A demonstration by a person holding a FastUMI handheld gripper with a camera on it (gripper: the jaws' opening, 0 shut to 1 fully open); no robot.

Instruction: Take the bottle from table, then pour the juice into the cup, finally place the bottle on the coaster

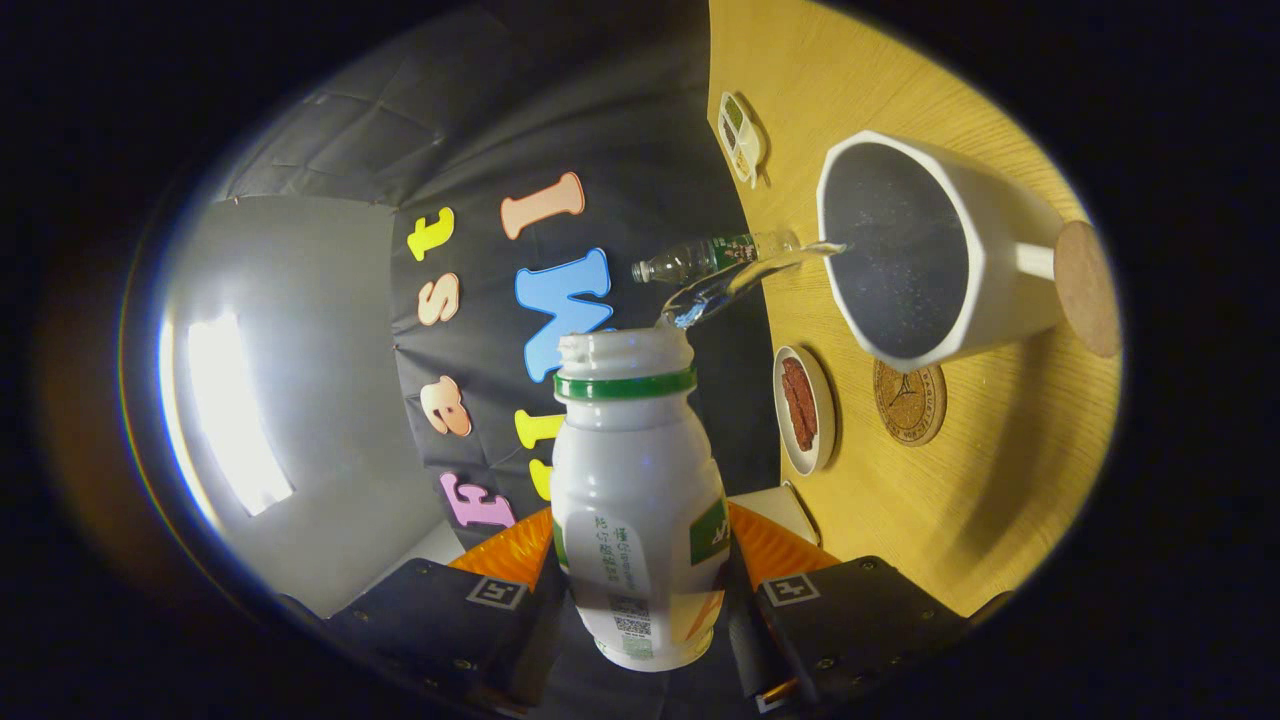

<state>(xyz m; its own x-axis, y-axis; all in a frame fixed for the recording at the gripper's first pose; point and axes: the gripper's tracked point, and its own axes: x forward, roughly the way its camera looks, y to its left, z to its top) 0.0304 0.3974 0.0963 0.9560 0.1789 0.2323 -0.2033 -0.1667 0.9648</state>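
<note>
gripper (640,585) clamps the bottle (638,480) between both fingers, tipped toward the cup (930,250) to its right, the stream (745,278) just reaching the rim. tilt further and it likely splashes the table (1000,470); coaster (909,401) waits nearby.

Bottle (640,500) base hidden btwn fingers (790,610).
</note>
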